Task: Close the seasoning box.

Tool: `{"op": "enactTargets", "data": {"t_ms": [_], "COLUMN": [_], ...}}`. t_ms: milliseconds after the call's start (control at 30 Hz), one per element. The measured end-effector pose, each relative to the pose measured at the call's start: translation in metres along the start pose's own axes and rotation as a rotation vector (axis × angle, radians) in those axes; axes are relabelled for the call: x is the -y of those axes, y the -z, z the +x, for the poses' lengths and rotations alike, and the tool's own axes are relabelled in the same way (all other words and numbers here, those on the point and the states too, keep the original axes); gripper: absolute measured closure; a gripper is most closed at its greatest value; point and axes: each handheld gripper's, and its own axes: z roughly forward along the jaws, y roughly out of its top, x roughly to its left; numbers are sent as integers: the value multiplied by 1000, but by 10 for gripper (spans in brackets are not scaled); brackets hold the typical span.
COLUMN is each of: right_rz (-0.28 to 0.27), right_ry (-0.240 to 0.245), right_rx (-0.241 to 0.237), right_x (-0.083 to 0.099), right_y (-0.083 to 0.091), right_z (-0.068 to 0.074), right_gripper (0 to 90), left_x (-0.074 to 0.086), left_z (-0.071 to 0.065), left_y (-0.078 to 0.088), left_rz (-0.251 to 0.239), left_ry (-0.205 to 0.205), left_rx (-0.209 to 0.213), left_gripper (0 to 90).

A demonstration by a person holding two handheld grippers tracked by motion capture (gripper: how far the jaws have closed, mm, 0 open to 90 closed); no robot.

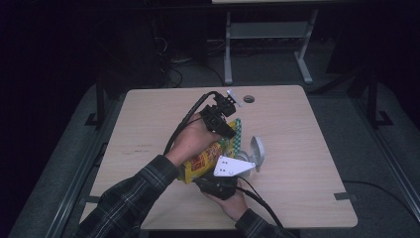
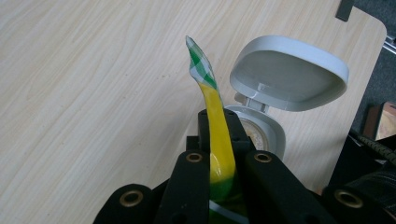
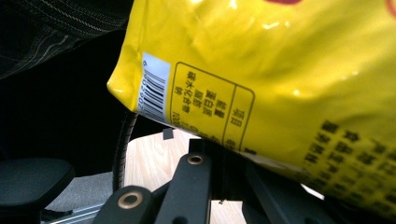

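Above table (image 1: 148, 119), bag (image 1: 200, 161) between fingers (image 2: 191, 186)

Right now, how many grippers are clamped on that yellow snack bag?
2. The left gripper pinches the yellow snack bag at its green-checked top edge, next to the open white container; the right gripper clamps its lower edge near the barcode.

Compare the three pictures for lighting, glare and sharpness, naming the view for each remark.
High view: dim, dark around the table, slightly soft. Left gripper view: bright and even, the bag edge and white container sharp. Right gripper view: glare spots on the yellow bag, its print and barcode readable, dark at left.
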Motion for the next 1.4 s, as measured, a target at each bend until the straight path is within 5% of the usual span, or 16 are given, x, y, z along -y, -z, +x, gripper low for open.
{"op": "enactTargets", "data": {"t_ms": [1400], "right_rz": [-9], "right_ry": [-1], "right_rx": [-5], "right_x": [-1], "right_y": [0], "right_z": [2], "right_gripper": [900], "left_x": [-2], "left_z": [-1], "left_y": [-2], "left_rz": [17], "left_ry": [-7], "left_rx": [-6], "left_gripper": [900]}}
